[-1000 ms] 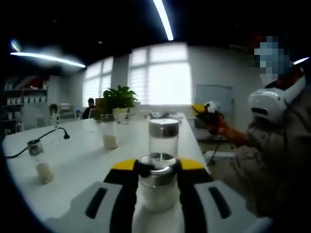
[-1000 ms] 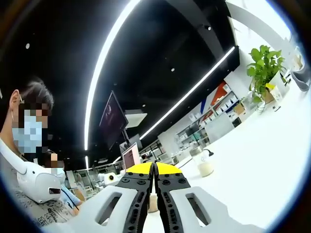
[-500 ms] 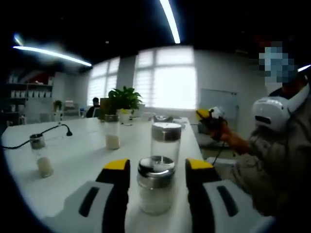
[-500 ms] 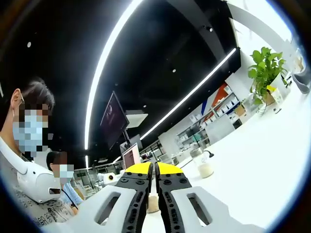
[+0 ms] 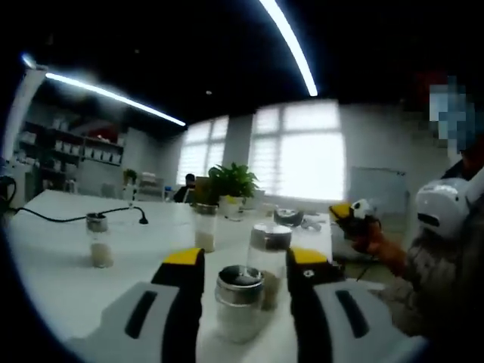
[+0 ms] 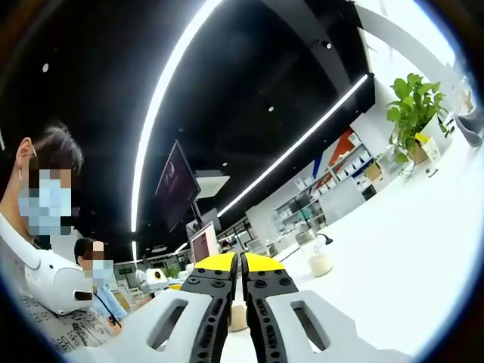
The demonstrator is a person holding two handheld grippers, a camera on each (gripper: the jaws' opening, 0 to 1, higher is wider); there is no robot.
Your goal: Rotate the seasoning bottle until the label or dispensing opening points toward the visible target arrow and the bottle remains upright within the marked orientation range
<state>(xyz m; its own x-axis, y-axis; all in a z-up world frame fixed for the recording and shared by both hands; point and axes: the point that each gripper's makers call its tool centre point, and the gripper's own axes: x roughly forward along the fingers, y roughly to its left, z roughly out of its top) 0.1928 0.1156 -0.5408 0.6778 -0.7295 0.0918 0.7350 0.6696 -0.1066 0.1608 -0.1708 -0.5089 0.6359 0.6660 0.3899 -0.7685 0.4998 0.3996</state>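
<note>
— Left gripper (image 5: 240, 265)?
— Spread wide, jaws either side of the seasoning bottle (image 5: 240, 302), not touching it. Stands upright on the white tabletop (image 5: 53, 280), steel cap on top.
— Anything else nearby?
— Second bottle (image 5: 268, 253) just behind, two more (image 5: 98, 239) farther left (contents pale, hard to tell), potted plant (image 5: 231, 189) at the back.
— Right gripper (image 6: 240, 261)?
— Pressed together, gripping nothing, raised above the tabletop.

no legible text, label, brand, number or sign in either view
</note>
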